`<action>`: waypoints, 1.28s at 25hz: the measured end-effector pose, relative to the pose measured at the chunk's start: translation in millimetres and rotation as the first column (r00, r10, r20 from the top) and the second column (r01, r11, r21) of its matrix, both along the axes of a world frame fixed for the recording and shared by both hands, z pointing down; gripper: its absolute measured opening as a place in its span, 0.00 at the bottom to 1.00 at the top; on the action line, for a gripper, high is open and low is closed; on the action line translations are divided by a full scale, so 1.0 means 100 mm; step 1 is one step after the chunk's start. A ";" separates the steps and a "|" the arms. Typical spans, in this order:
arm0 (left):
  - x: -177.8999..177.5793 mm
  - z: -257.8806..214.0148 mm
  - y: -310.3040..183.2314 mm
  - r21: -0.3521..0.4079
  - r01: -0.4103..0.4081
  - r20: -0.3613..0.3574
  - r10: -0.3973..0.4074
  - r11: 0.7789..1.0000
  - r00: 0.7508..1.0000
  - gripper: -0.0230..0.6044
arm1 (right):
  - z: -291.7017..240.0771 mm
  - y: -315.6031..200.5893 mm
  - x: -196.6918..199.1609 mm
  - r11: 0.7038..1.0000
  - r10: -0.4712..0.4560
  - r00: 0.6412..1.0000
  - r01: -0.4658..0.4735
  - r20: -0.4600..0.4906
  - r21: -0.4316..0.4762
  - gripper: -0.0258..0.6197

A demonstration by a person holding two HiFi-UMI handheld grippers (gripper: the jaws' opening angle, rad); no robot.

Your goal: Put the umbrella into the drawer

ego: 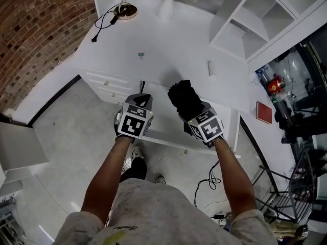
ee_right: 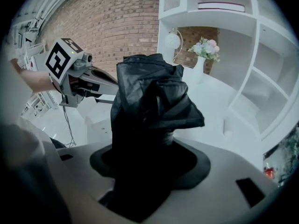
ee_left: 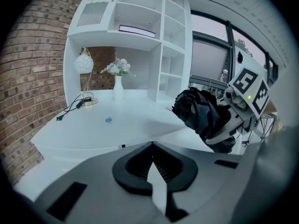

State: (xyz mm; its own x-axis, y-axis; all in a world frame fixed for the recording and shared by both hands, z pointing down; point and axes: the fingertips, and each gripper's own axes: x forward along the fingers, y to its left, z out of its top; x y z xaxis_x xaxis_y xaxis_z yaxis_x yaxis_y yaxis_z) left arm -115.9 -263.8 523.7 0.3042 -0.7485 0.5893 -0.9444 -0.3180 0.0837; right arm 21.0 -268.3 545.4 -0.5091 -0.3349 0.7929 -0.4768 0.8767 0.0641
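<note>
Right gripper [ee_right: 145,171] clamps the black umbrella [ee_right: 152,101], which juts forward from its jaws above the open drawer [ego: 171,140]. Left gripper [ee_left: 152,168] hovers over the drawer's left end, jaws together and empty.

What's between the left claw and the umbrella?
Nothing. In the left gripper view, only bare white desk shows between the left claw and the folded black fabric umbrella.
</note>
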 end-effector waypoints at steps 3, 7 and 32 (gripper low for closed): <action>-0.04 0.09 0.03 -0.016 -0.003 -0.003 0.003 1.000 1.000 0.03 | 0.15 0.06 -0.05 0.999 -0.037 0.999 0.036 -0.029 -0.035 0.44; -0.09 0.21 0.04 -0.037 -0.003 -0.009 0.003 0.999 1.000 0.03 | 0.36 0.11 -0.08 0.995 -0.050 0.997 0.044 -0.064 -0.087 0.44; -0.32 0.63 -0.19 -0.101 -0.081 -0.060 0.075 0.992 0.995 0.03 | 1.22 0.16 -0.43 0.956 -0.087 0.970 0.017 -0.228 -0.294 0.44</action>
State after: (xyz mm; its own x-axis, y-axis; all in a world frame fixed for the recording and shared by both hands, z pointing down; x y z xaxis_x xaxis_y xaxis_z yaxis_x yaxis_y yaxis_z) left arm -148.3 -283.1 586.8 0.3938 -0.6569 0.6430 -0.9100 -0.3774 0.1717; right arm -22.0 -252.1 667.0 -0.3067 -0.0529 0.9503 -0.4321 0.8974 -0.0895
